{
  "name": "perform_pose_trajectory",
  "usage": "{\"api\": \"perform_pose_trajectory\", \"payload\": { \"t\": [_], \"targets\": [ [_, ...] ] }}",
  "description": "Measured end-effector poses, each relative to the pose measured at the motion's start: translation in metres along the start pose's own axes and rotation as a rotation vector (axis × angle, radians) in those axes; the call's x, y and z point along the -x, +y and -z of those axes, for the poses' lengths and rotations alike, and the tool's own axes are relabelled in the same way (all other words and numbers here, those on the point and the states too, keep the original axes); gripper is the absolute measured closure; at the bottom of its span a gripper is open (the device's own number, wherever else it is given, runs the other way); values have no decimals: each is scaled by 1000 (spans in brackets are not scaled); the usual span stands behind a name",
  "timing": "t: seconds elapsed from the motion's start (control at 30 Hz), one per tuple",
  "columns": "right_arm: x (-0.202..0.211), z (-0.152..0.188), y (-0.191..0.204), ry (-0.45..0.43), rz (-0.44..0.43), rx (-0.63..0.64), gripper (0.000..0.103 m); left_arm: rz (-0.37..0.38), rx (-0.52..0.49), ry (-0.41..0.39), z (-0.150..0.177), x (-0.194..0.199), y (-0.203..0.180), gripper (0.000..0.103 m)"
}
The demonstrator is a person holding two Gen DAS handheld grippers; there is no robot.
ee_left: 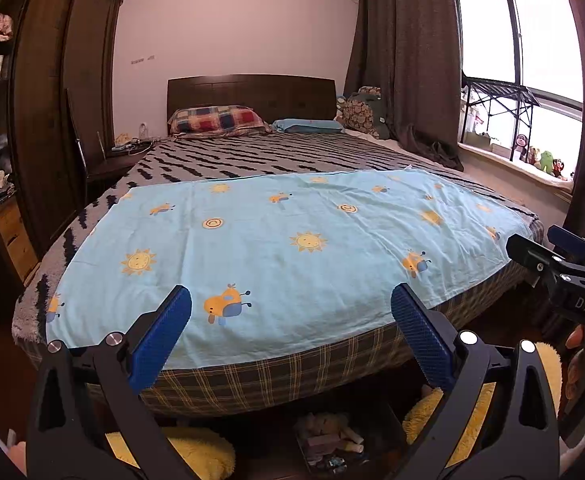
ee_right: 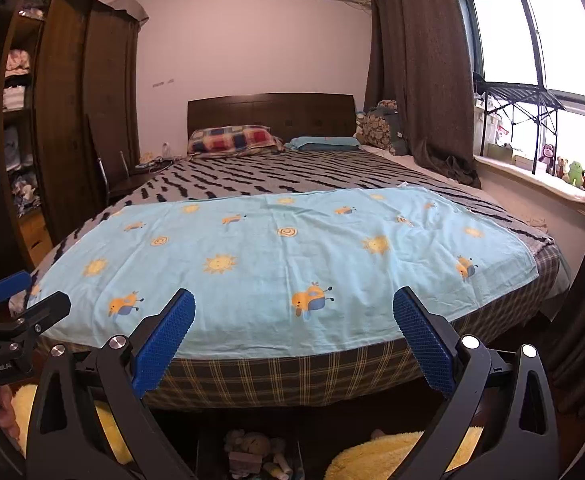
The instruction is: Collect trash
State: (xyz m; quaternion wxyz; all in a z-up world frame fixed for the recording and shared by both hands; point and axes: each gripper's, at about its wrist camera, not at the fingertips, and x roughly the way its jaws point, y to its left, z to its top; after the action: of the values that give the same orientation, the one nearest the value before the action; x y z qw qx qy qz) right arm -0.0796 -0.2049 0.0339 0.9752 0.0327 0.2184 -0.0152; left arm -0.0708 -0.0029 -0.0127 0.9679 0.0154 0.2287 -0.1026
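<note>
My left gripper [ee_left: 291, 300] is open and empty, held before the foot of the bed. My right gripper [ee_right: 294, 304] is open and empty too, beside it. The right gripper also shows at the right edge of the left wrist view [ee_left: 548, 256], and the left gripper at the left edge of the right wrist view [ee_right: 28, 296]. A box of crumpled trash [ee_left: 328, 440] sits on the floor below the bed's foot; it also shows in the right wrist view [ee_right: 252, 456]. No trash shows on the light-blue sheet [ee_left: 284, 248].
The bed [ee_right: 292, 376] has a plaid skirt, a zigzag blanket [ee_left: 252, 160] and pillows by the headboard. A dark wardrobe [ee_left: 52, 100] stands left. Curtains and a windowsill with toys [ee_right: 568, 172] are right. Yellow fluffy slippers [ee_left: 196, 452] flank the box.
</note>
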Motion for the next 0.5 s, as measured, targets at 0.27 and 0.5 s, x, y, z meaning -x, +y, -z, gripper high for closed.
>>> {"api": "perform_pose_trajectory", "payload": {
  "t": [0.27, 0.5],
  "targets": [
    [-1, 0, 2, 11, -27, -6, 3, -1, 1, 1, 0, 0, 0, 8],
    [-2, 0, 2, 13, -28, -9, 3, -9, 10, 0, 1, 0, -1, 8]
  ]
}}
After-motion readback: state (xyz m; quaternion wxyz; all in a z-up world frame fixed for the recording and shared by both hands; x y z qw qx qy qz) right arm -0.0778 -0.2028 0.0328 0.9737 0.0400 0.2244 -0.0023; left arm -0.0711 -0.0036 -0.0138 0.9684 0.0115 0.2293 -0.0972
